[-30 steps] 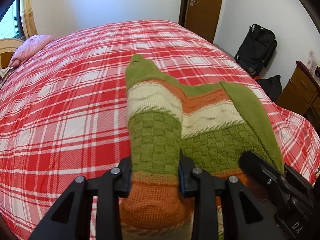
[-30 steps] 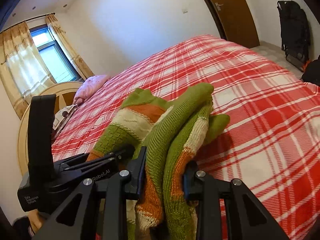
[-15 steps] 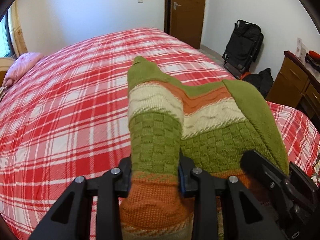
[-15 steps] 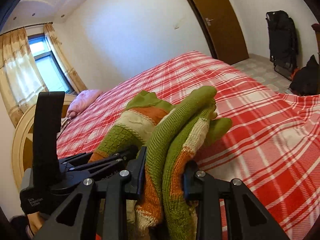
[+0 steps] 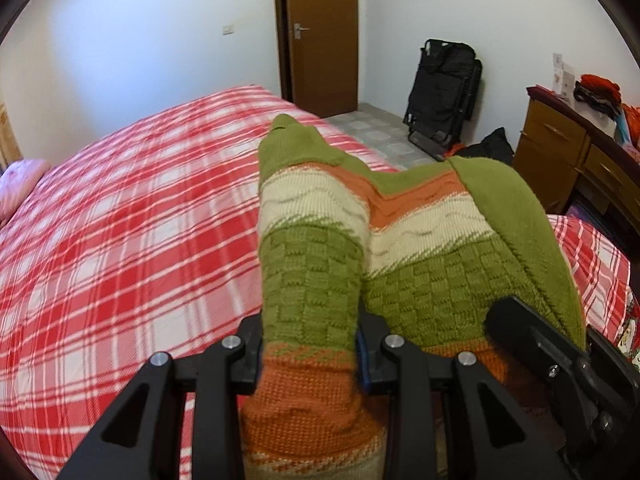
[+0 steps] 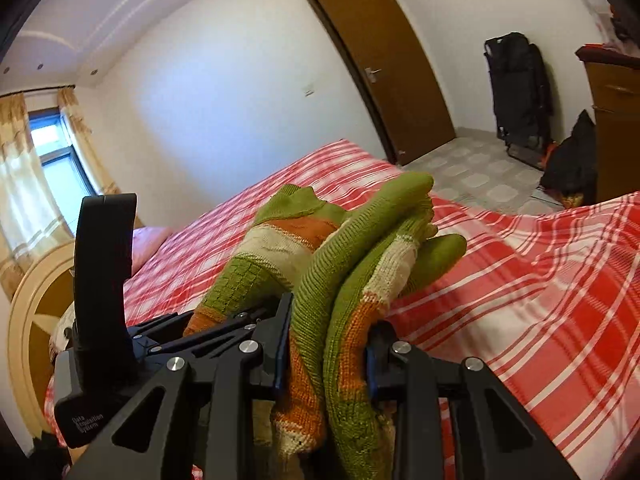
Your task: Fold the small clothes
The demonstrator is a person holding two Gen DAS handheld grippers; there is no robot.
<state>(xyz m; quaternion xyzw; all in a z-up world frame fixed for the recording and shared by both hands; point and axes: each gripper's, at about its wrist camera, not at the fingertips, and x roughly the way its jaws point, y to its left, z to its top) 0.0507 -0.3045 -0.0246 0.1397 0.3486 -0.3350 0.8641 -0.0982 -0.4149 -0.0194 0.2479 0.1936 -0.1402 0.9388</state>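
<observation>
A small knitted sweater (image 5: 400,248) in green, cream and orange bands hangs between both grippers above the bed. My left gripper (image 5: 310,354) is shut on a bunched edge of it. My right gripper (image 6: 328,348) is shut on another bunched edge of the sweater (image 6: 352,264). The right gripper's body shows at the lower right of the left wrist view (image 5: 560,364). The left gripper's body shows at the left of the right wrist view (image 6: 120,320). The sweater's far end droops forward, above the bedspread.
A bed with a red and white plaid cover (image 5: 120,220) lies below. A pink pillow (image 5: 20,184) sits at its left end. A wooden dresser (image 5: 580,168), a black folded chair (image 5: 444,92), a dark bag (image 6: 572,160) and a brown door (image 5: 320,32) stand beyond.
Both grippers have risen and swung right with the sweater; the door, floor and dresser now show more. The grip on the sweater is unchanged.
</observation>
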